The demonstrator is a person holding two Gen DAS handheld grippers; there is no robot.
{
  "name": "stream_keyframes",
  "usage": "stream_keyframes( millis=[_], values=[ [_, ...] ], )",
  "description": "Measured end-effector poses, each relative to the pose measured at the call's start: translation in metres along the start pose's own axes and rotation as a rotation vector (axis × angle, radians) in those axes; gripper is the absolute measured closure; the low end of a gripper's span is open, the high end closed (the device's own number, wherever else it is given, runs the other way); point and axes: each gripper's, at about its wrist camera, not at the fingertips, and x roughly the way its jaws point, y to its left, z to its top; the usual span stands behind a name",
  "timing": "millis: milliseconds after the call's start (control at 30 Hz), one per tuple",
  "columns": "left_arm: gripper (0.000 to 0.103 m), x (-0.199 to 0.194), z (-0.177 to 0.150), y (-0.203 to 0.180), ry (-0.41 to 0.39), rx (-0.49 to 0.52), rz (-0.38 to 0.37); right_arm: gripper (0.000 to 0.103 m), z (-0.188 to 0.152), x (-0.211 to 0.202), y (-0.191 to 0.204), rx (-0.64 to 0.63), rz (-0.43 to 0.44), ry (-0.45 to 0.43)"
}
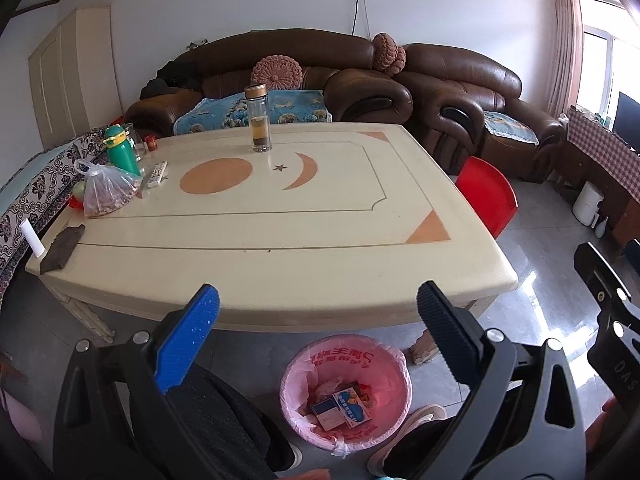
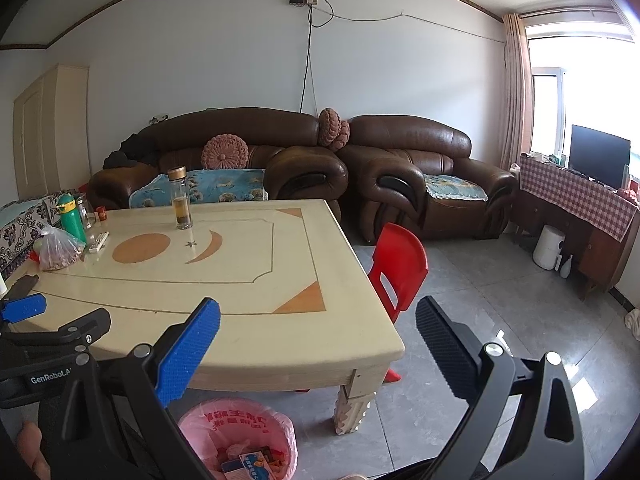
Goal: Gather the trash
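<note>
Room: living room with white walls, a brown leather sofa [image 2: 224, 152] and matching armchair at the far side, grey tiled floor.
Table: large cream rectangular table [image 1: 280, 248] with orange sun, moon and star inlay; its near edge sits just beyond both grippers.
Chair: red plastic chair [image 2: 400, 268] at the table's right end.
Bin: round waste bin lined with a pink plastic bag [image 1: 346, 392] on the floor under the near table edge, already holding trash.
Trash: small cardboard boxes [image 1: 340, 410], one blue and orange, lying inside the bin; likely light, stiff, easily crushed, best pinched across flat faces.
Other table items: clear knotted plastic bag of brownish bits [image 1: 106, 194] at the far left, soft and slack, best taken by its knot; green bottle [image 1: 120, 150] behind it; glass tea flask with gold lid [image 1: 259, 120] far centre, fragile.
Left gripper [image 1: 318, 316]: jaws spread wide, holding nothing, above the bin.
Right gripper [image 2: 318, 330]: jaws likewise wide apart and empty.
Writing: red print on the bin liner, unreadable; "GenRobot.A" on the left gripper body in the right wrist view; "DAS" on the other gripper.
</note>
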Motion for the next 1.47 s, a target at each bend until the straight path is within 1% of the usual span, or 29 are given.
stream_keyframes(
  millis=[633, 800, 1000, 1367, 1467],
  values=[
    [0.006, 0.0028, 0.0003, 0.0014, 0.009, 0.011, 0.002, 0.007, -0.0030, -0.0013, 0.0027, -0.016, -0.009, -0.002],
    [0.006, 0.0021, -0.0019, 0.0025, 0.001, 0.021, -0.011, 0.007, -0.0034, -0.0006, 0.0014, -0.007, -0.011, 0.000],
    [0.006, 0.0050, -0.0030, 0.0024, 0.026, 0.033, -0.027, 0.007, -0.0036, -0.0015, -0.0006, 0.000, -0.011, 0.000],
    [0.006, 0.0032, -0.0011, 0.0050, 0.016, 0.048, 0.021, 0.007, -0.0042, 0.0001, -0.0010, 0.000, -0.002, 0.006],
    [0.006, 0.0056, -0.0001, 0.0061, 0.029, 0.048, 0.010, 0.007, -0.0043, -0.0003, -0.0013, 0.003, 0.003, 0.005]
  ],
)
